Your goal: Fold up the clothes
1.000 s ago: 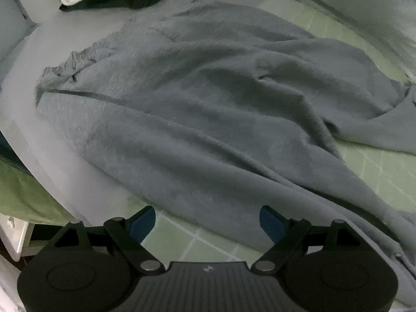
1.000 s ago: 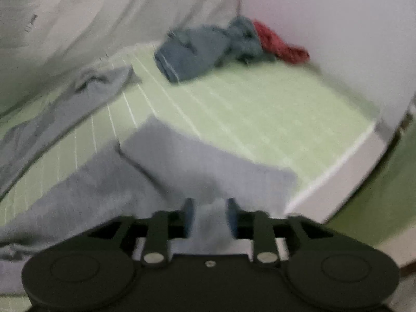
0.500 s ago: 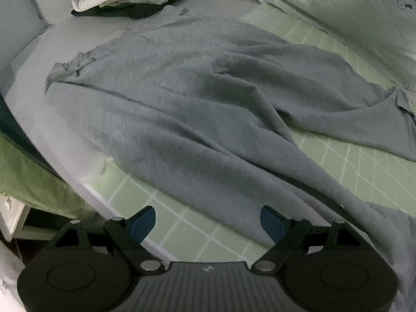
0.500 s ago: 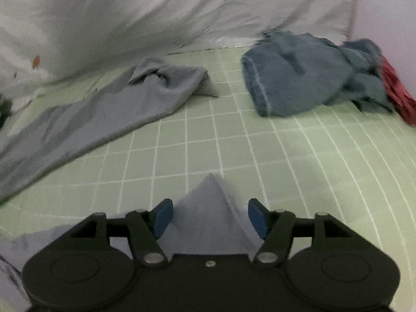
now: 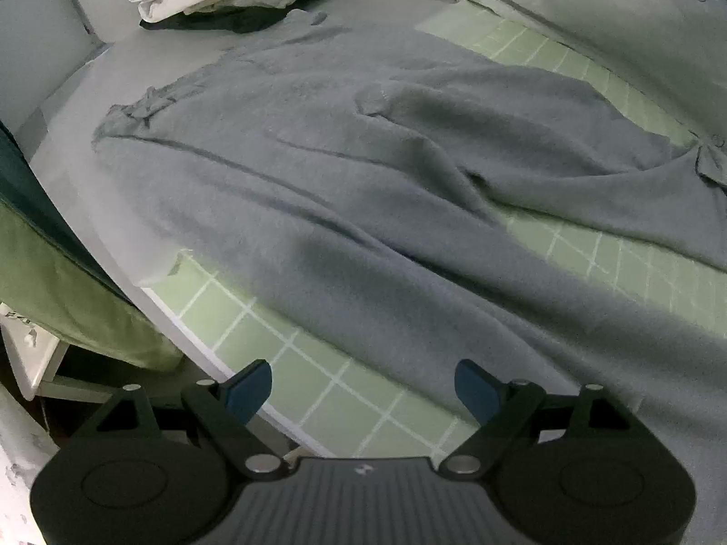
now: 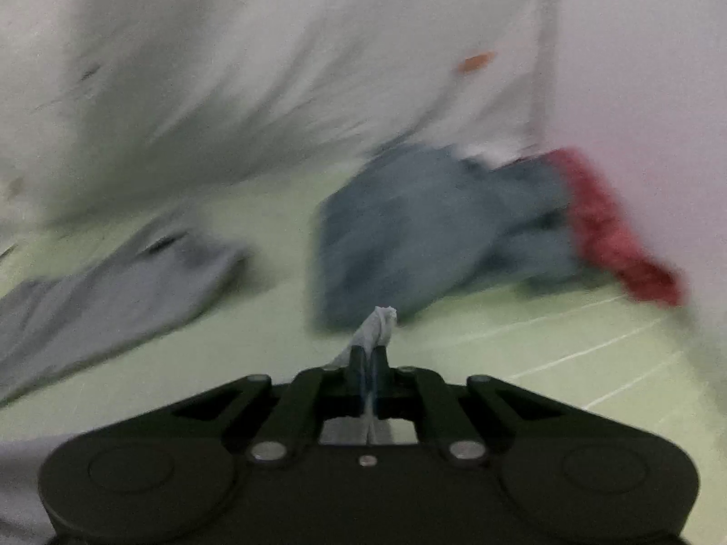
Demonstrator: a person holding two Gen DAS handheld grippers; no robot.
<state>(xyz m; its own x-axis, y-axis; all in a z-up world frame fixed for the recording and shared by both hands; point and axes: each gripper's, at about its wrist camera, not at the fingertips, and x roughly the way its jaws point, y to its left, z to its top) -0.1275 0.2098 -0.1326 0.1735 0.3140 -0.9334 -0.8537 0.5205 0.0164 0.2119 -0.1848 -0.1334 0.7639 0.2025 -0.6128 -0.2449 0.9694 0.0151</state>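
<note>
Now my right gripper [image 6: 369, 363] pinches only a thin tip of the grey trousers [image 5: 363, 209]; it may slip out. My left gripper [image 5: 363, 393] hangs spread, holding nothing.

Motion blur smears the blue clothes pile [image 6: 436, 227] and red garment [image 6: 613, 231] beyond recognition.

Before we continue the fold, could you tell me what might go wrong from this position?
1. The right tongs pinch only a small tip of the grey garment; it could slip out when pulled.
2. The left tongs are open above the hem, holding nothing, so a one-sided pull may drag the cloth askew.
3. The right view is motion-blurred; a fast swing could sweep cloth into the blue clothes pile.
</note>
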